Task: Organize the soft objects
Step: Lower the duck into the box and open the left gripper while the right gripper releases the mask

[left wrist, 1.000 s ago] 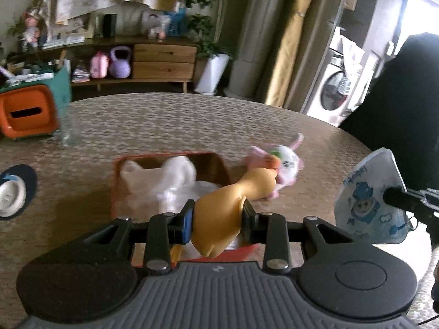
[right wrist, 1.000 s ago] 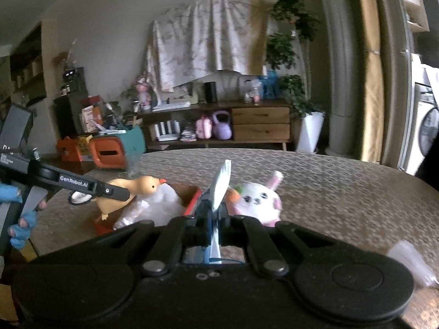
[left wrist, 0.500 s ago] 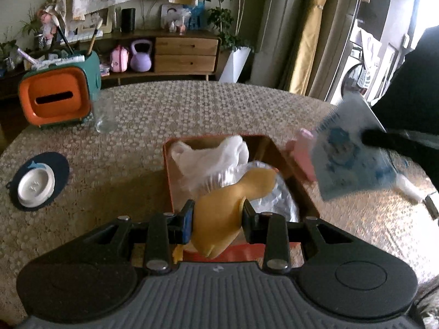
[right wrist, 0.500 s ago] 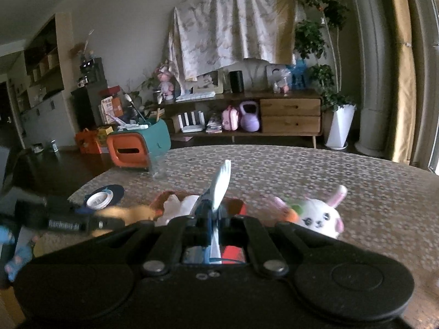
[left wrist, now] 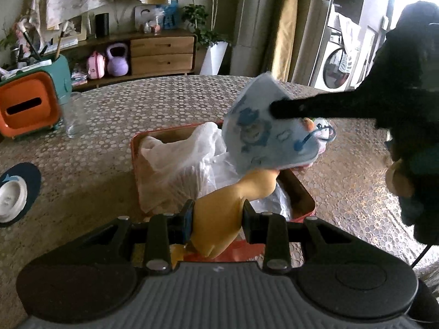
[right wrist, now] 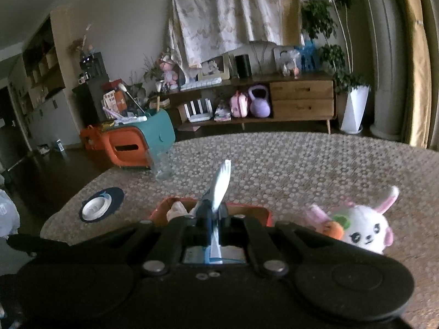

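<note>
Presently we note the left gripper [left wrist: 216,215] clamped on the body of a yellow duck toy [left wrist: 233,205], pads pressing both flanks; the toy's neck runs toward 1 o'clock and its head is hidden behind the mask. From the left wrist view the duck hangs over the near end of an orange tray [left wrist: 133,150], which already holds crumpled white plastic bags [left wrist: 181,161]. The right gripper [right wrist: 212,213] is pinched tight on a light blue child's face mask [left wrist: 263,137] with cartoon print; in its own view the mask stands edge-on between the fingers, rising toward 12 o'clock. In the left wrist view the right gripper's black finger [left wrist: 315,107] enters from 3 o'clock and carries the mask above the tray's far right corner, an ear loop dangling at its right side. We see a white and pink bunny plush [right wrist: 365,226] lying on the patterned tablecloth [right wrist: 274,159] at 3 o'clock of the tray, just beside it. At 10 o'clock of the tray stands a clear glass [left wrist: 74,116], and beyond it an orange and teal box [left wrist: 30,104] with a slot. A white dish on a dark coaster [left wrist: 11,197] sits at 9 o'clock, well apart from the tray.
</note>
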A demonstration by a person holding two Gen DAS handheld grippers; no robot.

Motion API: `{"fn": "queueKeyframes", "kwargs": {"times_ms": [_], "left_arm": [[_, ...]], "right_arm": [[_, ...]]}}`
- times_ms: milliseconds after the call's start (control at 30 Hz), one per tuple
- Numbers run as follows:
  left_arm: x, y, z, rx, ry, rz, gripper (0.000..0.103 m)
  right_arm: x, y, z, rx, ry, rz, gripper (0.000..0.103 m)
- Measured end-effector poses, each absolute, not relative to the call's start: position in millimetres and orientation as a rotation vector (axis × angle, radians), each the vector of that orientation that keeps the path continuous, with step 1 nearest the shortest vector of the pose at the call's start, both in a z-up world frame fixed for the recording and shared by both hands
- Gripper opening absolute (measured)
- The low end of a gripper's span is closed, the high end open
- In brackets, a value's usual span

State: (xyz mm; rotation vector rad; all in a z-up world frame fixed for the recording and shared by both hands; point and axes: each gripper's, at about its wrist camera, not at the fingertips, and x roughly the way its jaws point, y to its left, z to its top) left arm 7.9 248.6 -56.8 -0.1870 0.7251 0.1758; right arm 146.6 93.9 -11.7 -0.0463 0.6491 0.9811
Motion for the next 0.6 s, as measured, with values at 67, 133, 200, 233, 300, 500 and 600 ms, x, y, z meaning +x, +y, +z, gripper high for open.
{"fn": "queueKeyframes", "kwargs": {"times_ms": [67,133,200,233,300,500,600], "left_arm": [[10,247,-61,-0.169,0.732,0.17,0.034],[12,246,-64,-0.153,0.735,0.167,0.034],[13,245,-66,-0.146,0.738,0.168,0.034],[15,245,-66,-0.141,0.739,0.171,0.034],[16,244,-68,-0.134,0.742,0.175,0.034],[21,239,-72,-0.115,0.768,0.182,0.034],[24,239,-73,-0.112,0.783,0.199,0.035]], "right_arm": [[150,96,-21,-0.034,0.679,0.982,0.004],[150,98,-30,-0.033,0.696,0.979,0.004],[150,100,-37,-0.042,0.706,0.974,0.004],[150,101,-41,-0.054,0.708,0.968,0.004],[150,103,-47,-0.075,0.712,0.964,0.004],[144,106,-58,-0.14,0.713,0.946,0.006],[143,105,-62,-0.166,0.719,0.942,0.011]]}}
